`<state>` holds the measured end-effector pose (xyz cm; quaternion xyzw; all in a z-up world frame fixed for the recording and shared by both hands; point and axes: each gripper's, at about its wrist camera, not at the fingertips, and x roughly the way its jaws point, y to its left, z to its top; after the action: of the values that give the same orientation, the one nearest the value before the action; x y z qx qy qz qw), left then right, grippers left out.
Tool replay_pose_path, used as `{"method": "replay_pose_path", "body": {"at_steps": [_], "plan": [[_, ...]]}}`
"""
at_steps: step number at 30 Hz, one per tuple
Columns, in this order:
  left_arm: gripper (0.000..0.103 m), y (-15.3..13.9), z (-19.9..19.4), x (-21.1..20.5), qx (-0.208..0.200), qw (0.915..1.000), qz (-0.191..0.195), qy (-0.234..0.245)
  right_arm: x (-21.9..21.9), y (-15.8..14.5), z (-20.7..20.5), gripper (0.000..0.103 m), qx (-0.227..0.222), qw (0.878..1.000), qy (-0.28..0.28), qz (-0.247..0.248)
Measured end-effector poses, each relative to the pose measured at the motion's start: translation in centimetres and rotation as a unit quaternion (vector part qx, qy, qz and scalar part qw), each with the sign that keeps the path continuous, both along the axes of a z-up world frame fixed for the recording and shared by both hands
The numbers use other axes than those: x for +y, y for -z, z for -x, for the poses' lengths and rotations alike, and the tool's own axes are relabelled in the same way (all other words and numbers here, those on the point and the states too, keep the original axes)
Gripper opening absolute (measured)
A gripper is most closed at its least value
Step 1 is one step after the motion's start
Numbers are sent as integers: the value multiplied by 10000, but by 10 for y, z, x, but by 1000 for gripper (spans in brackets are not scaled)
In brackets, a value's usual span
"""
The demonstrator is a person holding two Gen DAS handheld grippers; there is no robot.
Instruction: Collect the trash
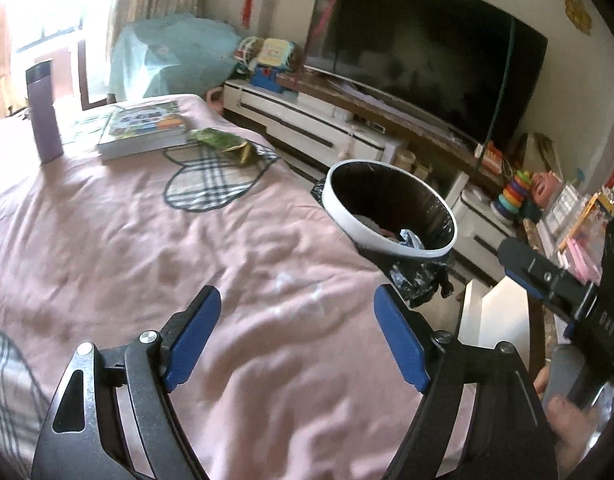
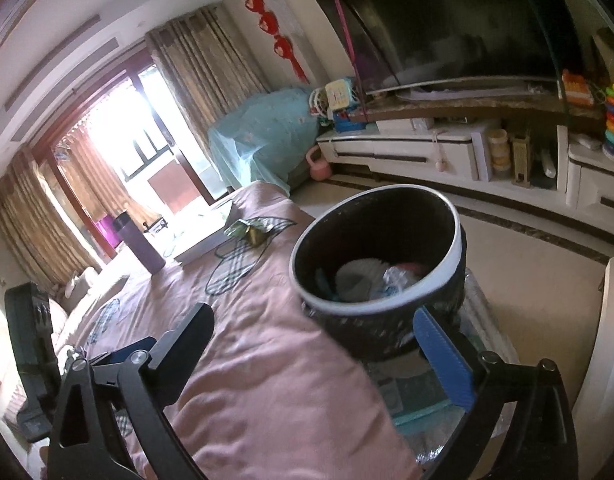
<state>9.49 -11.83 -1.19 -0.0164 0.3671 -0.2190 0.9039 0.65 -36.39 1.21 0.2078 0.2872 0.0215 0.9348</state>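
Now over the pink bed cover point(image 1: 119, 248): left gripper point(image 1: 297, 334) with blue pads wide apart, nothing between them, only pink cloth under. Right gripper point(image 2: 321, 354) also spread wide, empty, pointing at the waste bin point(image 2: 459, 258) just beside the bed edge. Bin with white rim and black liner bag point(image 1: 417, 280), some crumpled paper and plastic trash point(image 2: 381, 276) already inside at the bottom. Farther on the cover, a green and yellow snack wrapper point(image 1: 223, 145) lying just beside a book point(image 1: 145, 128), well apart from both grippers. Near the book, upright, a purple thermos bottle point(image 1: 45, 114). Behind the bin, a white low cabinet point(image 2: 403, 152) with a big dark television point(image 1: 423, 56) on top.
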Motion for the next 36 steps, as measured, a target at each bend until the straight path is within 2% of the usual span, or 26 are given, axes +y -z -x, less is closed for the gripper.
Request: {"method": "replay_pose_path", "body": {"at_steps": [7,9,12,15,18,22,30,36], "plan": [[92,-21,35,29,-541,9978,181,-326,22,-15,22,101,-297,9991,80,299],[103,-29,45,36,-802,9953,239,-487,28,-29,30,102,-517,9974,172,473],[103,-36,60,42,-1248,9889,126,-802,38,-41,43,103,-862,9922,379,820],[103,-34,67,48,-1502,9842,21,-934,49,-42,52,103,-1076,9850,549,1230],[103,-28,72,49,-1632,9812,-122,-1018,56,-34,54,103,-1122,9809,613,1468],[103,-19,75,46,-1756,9777,-393,-1086,57,-22,53,103,-1124,9792,680,1546],[103,-14,81,44,-2003,9691,-596,-1313,59,-6,53,103,-1011,9776,786,1669],[103,-10,82,40,-2055,9672,-707,-1313,62,-2,54,103,-995,9770,787,1714]]}}
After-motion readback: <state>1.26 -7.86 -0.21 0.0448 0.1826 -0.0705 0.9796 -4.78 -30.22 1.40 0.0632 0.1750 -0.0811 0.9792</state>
